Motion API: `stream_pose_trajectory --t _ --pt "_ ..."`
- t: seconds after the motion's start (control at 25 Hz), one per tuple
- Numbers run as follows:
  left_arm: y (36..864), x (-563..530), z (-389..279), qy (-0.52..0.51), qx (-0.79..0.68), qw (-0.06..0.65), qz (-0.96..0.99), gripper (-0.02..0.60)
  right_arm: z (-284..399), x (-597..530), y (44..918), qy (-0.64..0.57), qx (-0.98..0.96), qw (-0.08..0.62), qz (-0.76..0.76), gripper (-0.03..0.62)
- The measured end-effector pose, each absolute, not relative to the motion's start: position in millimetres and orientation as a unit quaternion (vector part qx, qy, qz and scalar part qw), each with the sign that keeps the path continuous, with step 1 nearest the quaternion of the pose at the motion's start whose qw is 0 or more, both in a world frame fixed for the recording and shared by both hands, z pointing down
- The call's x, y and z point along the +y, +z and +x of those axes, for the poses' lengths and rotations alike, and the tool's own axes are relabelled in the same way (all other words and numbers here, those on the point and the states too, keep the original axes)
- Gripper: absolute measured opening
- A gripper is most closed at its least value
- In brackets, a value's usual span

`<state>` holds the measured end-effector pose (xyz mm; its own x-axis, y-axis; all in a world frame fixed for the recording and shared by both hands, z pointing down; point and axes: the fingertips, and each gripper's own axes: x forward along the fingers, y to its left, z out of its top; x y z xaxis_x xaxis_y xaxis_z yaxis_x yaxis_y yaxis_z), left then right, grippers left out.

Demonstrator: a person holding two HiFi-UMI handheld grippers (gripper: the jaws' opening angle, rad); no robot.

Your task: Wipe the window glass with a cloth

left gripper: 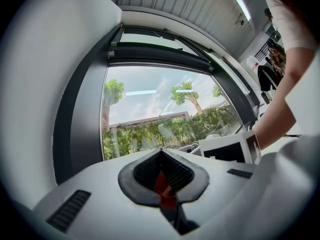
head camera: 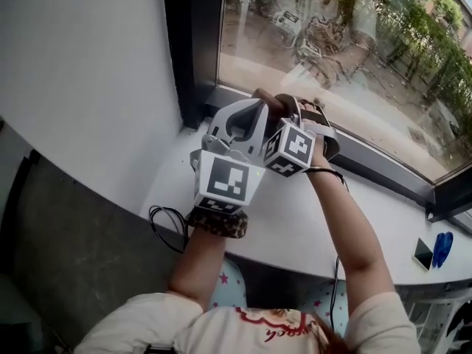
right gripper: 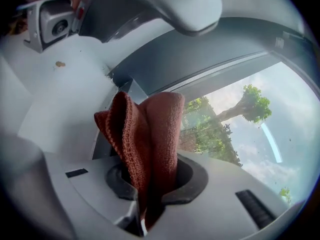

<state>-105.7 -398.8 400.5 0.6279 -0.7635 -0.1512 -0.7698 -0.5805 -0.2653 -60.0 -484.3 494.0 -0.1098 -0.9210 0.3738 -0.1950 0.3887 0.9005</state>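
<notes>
The reddish-brown knitted cloth (right gripper: 145,134) is soft, light and floppy. It bends and bunches up, so we think it is best to pinch it at a thick fold and let a big part stick out for rubbing. It will not break, and it is not slippery.

The right claw (right gripper: 152,181) does just that. Its jaws press tight on the bottom of the cloth, and the folded top pokes out toward the clear window glass (right gripper: 240,124). We cannot tell if the cloth touches the glass.

The left claw (left gripper: 161,154) is squeezed closed. A small red bit sits in the gap behind its tips, and we cannot tell what it is.

Both claws are close together over the far side of the white worktop (head camera: 295,220), near the bottom left corner of the glass.
</notes>
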Motion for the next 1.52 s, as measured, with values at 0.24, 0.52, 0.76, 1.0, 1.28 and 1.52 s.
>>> stream_pose_trajectory --t 0.24,0.52,0.76,1.0,1.28,1.52 --pt "340.3 -406.2 -120.7 0.049 0.446 0.203 -0.871 0.018 -68.3 -475.3 357.1 -0.419 -0.648 0.441 0.458 0.083" --pt "235.0 -418.1 -120.9 0.111 0.42 0.255 -0.864 0.018 -120.5 -476.3 116.5 -0.582 -0.547 0.34 0.497 0.083" --pt "162.4 -397.5 -122.4 0.137 0.401 0.301 -0.854 0.018 -156.3 -478.4 22.4 -0.626 -0.485 0.319 0.521 0.083" --pt "150.7 -422.3 -126.8 0.118 0.408 0.25 -0.87 0.018 -169.4 -496.5 -7.5 -0.615 -0.459 0.347 0.538 0.083" --pt "171.3 -438.9 -130.0 0.075 0.397 0.221 -0.888 0.017 -167.2 -511.8 -14.1 -0.603 -0.442 0.366 0.553 0.075" --pt "188.2 -442.9 -119.3 0.047 0.401 0.227 -0.886 0.018 -168.7 -511.8 16.7 -0.62 -0.415 0.405 0.529 0.069"
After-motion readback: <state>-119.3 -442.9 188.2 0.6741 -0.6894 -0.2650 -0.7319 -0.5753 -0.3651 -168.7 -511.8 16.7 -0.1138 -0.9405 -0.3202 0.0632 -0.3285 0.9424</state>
